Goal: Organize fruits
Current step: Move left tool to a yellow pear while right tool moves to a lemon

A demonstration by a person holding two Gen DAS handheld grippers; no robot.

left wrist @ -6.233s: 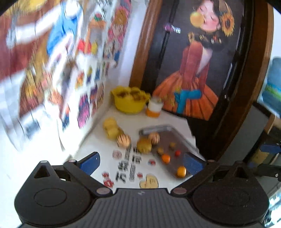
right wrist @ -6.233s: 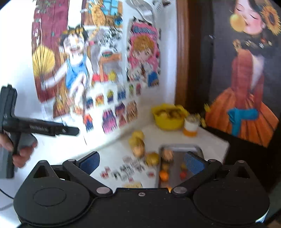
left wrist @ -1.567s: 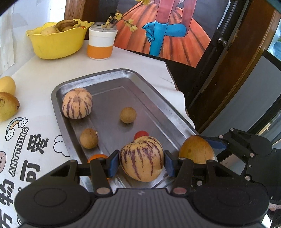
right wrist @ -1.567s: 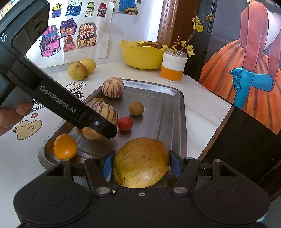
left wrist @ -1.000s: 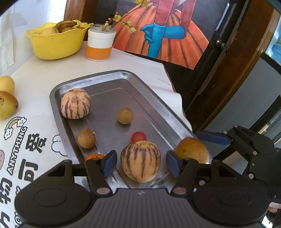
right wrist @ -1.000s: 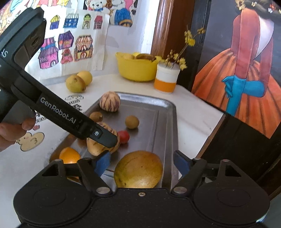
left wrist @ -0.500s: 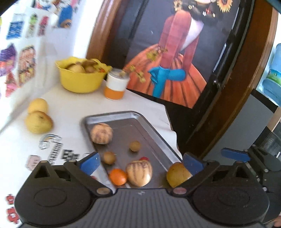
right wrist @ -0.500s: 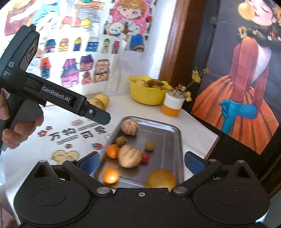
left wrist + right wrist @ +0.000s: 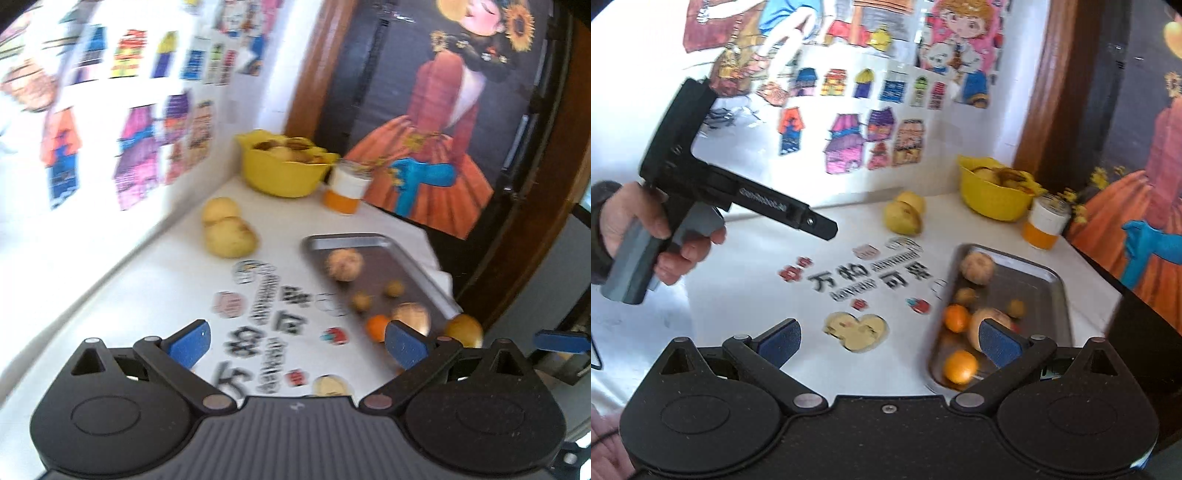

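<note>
Both grippers spread wide, empty: left gripper [image 9: 295, 341], right gripper [image 9: 888, 343]. Fruit on metal tray [image 9: 1054, 280], right of frame, beyond fingertips.

The support surface is a white table [image 9: 746, 266] set against a wall, its top printed with black characters and small cartoon stickers, including a yellow duck figure [image 9: 855, 330]. Resting directly on it: a metal tray [image 9: 1058, 295] near the right edge, with fruit inside; a yellow bowl [image 9: 991, 201] at the far corner, filled with items too blurred to identify; a white-and-orange jar [image 9: 1043, 223] just beside the bowl, between bowl and tray; and two yellow pear-like fruits [image 9: 229, 232], touching each other, near the wall, well apart from the tray.
</note>
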